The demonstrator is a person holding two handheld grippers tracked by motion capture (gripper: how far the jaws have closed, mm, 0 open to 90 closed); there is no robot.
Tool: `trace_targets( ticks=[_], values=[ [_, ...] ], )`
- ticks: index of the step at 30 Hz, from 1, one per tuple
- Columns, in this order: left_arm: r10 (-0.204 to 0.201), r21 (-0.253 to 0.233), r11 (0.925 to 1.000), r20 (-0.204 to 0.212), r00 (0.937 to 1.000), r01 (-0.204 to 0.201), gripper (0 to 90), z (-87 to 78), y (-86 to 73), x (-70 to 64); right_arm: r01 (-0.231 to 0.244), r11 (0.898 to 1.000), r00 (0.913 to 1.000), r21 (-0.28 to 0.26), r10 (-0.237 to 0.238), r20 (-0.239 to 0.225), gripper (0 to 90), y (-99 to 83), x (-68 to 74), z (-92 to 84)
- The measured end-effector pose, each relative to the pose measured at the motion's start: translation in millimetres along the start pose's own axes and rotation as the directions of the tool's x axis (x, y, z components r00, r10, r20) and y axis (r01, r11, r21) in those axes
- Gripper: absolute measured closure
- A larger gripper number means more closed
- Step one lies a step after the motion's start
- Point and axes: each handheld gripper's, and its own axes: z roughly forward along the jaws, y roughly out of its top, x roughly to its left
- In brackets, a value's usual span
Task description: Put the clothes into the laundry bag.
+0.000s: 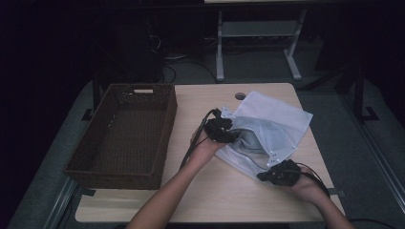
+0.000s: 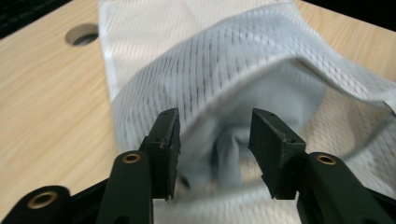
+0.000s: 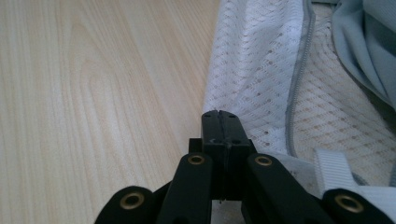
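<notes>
Bare table [image 1: 200, 191] runs along the bottom of the high view, between the 2 forearms, and a strip stays free between the wicker basket [image 1: 125, 133] at left and the white mesh bag [image 1: 270, 126] at centre right. The basket's tall walls block the left third. In the left gripper view the bag's raised mouth [image 2: 261, 70] stands just ahead of the parted jaws, grey cloth [image 2: 229, 149] bunched inside. In the right gripper view, open wood [image 3: 93, 93] fills the left half.
</notes>
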Motion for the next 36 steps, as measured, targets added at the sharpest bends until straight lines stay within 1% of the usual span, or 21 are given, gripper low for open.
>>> trace_targets(
  ticks=[2, 4, 6, 7, 8, 9, 12, 14, 16, 18, 21, 24, 25, 26, 28, 31, 34, 36],
  values=[
    [0.016, 0.005, 0.9999, -0.011, 0.9998, -0.016, 53.9, 7.9, 3.5, -1.2, -0.007, 1.0, 1.0, -0.004, 0.007, 0.0, 90.0, -1.1, -0.6, -0.9],
    [0.024, 0.012, 0.9996, -0.022, 0.9995, -0.024, 60.2, 14.5, 5.4, -2.0, -0.005, 1.0, 1.0, -0.005, 0.005, 0.003, 90.0, -2.1, -1.9, -1.3],
    [0.027, 0.003, 0.9996, -0.013, 0.9996, -0.027, 74.5, 16.1, 6.0, -1.5, -0.008, 1.0, 1.0, -0.005, 0.008, 0.004, 90.0, -2.3, -1.9, -1.8],
    [0.031, 0.0, 0.9995, -0.013, 0.9994, -0.031, 80.1, 14.8, 6.3, -0.6, -0.007, 1.0, 1.0, -0.004, 0.007, 0.005, 90.0, -2.2, -2.1, -2.0],
    [0.029, -0.002, 0.9996, -0.01, 0.9995, -0.029, 84.6, 12.0, 6.7, 0.0, -0.001, 1.0, 1.0, -0.004, 0.001, 0.008, 90.0, -2.3, -2.7, -1.9],
    [0.033, -0.006, 0.9995, -0.008, 0.9994, -0.033, 86.2, 7.9, 7.1, 0.4, -0.003, 1.0, 1.0, -0.003, 0.003, 0.009, 90.0, -2.3, -2.9, -1.8],
    [0.03, -0.029, 0.9991, -0.011, 0.9995, -0.031, 87.8, -9.3, 7.5, 1.0, -0.014, 1.0, 0.9997, 0.002, 0.014, 0.019, 90.0, -2.1, -4.0, -1.0],
    [0.039, -0.039, 0.9985, -0.015, 0.9991, -0.039, 87.8, -22.3, 7.5, 0.2, -0.013, 1.0, 0.9996, 0.007, 0.013, 0.026, 90.0, -1.5, -5.1, 0.0],
    [0.045, -0.059, 0.9972, -0.004, 0.999, -0.046, 87.7, -35.5, 6.9, -2.6, -0.017, 1.0, 0.9994, 0.009, 0.016, 0.03, 90.0, -0.5, -5.6, 1.3],
    [0.072, -0.063, 0.9955, 0.009, 0.9973, -0.072, 87.6, -46.5, 4.7, -8.4, -0.018, 1.0, 0.9993, 0.012, 0.018, 0.033, 90.0, 0.6, -5.4, 2.4],
    [0.102, -0.044, 0.9939, 0.026, 0.9944, -0.101, 87.6, -55.4, -3.1, -15.7, -0.015, 1.0, 0.9993, 0.015, 0.015, 0.035, 90.0, 0.7, -5.6, 3.5],
    [0.105, -0.048, 0.9936, 0.057, 0.9928, -0.102, 87.6, -59.1, -11.4, -18.7, -0.023, 1.0, 0.9991, 0.003, 0.023, 0.036, 90.0, 0.4, -5.0, 0.7],
    [0.11, -0.052, 0.993, 0.073, 0.9913, -0.106, 87.5, -59.4, -13.9, -20.8, -0.024, 1.0, 0.999, -0.002, 0.025, 0.037, 90.0, 0.2, -4.7, -0.4],
    [0.124, -0.049, 0.9916, 0.089, 0.9883, -0.12, 87.4, -59.0, -16.3, -23.4, -0.03, 1.0, 0.9989, -0.002, 0.03, 0.036, 90.0, 0.0, -4.2, -1.6],
    [0.149, -0.027, 0.9888, 0.101, 0.9837, -0.147, 87.4, -57.2, -20.9, -29.3, -0.037, 0.999, 0.9987, -0.008, 0.037, 0.036, 90.0, -1.1, -3.5, -3.2],
    [0.165, -0.007, 0.9862, 0.143, 0.976, -0.166, 87.5, -52.9, -29.4, -37.2, -0.045, 0.999, 0.9981, -0.02, 0.046, 0.042, 90.0, -3.5, -3.0, -7.4],
    [0.188, 0.023, 0.9806, 0.177, 0.9662, -0.195, 87.5, -45.2, -38.8, -44.5, -0.055, 0.998, 0.9973, -0.018, 0.056, 0.048, 90.0, -7.3, -4.4, -9.8],
    [0.205, 0.039, 0.9754, 0.207, 0.9568, -0.217, 87.4, -38.9, -45.1, -49.6, -0.063, 0.998, 0.9968, -0.013, 0.064, 0.049, 90.0, -9.3, -4.9, -10.1]
  ],
)
